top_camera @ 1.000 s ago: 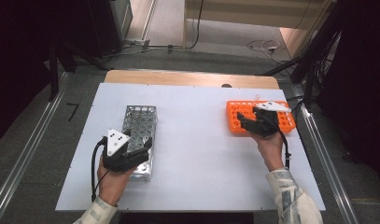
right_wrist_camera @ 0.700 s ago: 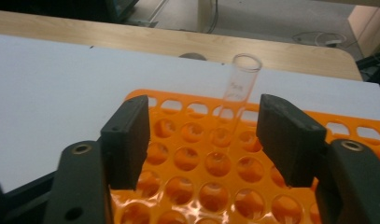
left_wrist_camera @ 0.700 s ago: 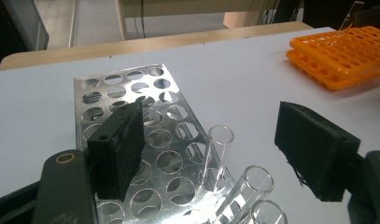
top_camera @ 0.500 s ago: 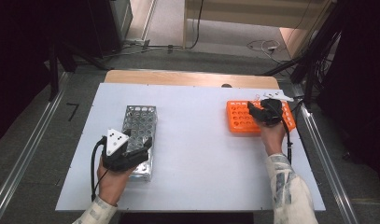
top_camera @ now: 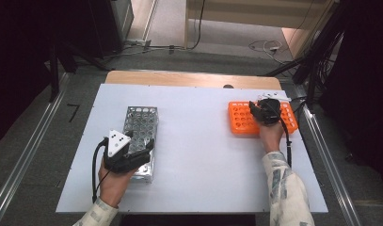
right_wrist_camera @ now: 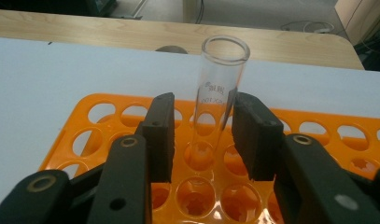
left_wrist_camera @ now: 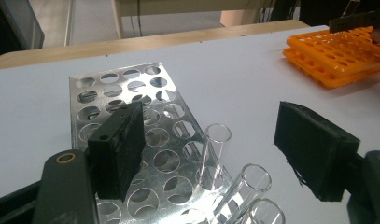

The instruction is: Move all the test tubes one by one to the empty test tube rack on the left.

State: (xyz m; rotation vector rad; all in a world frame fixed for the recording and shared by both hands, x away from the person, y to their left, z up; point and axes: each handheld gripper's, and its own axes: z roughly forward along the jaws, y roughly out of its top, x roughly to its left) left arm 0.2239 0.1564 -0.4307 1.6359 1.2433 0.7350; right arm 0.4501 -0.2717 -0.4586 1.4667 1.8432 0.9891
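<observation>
An orange tube rack [top_camera: 241, 123] [right_wrist_camera: 85, 135] lies at the table's right. One clear glass test tube [right_wrist_camera: 220, 79] stands upright in it. My right gripper [top_camera: 256, 109] [right_wrist_camera: 204, 100] has its jaws on either side of that tube. They have just been closing; a gap remains on the left side. A metal rack [top_camera: 139, 122] [left_wrist_camera: 113, 84] with round holes sits at the left. My left gripper [top_camera: 147, 145] [left_wrist_camera: 211, 116] hovers wide open over its near end, above three glass tubes [left_wrist_camera: 215, 154] leaning in the holes.
The white table top [top_camera: 198, 155] spreads between the two racks. A wooden board [top_camera: 189, 79] runs along the far edge. Cables [top_camera: 264, 46] lie on the floor beyond, and metal rails [top_camera: 321, 146] flank the table.
My right gripper has shifted a little over the orange rack and tipped forward, so its light plate has gone out of sight. The left gripper has stayed put.
</observation>
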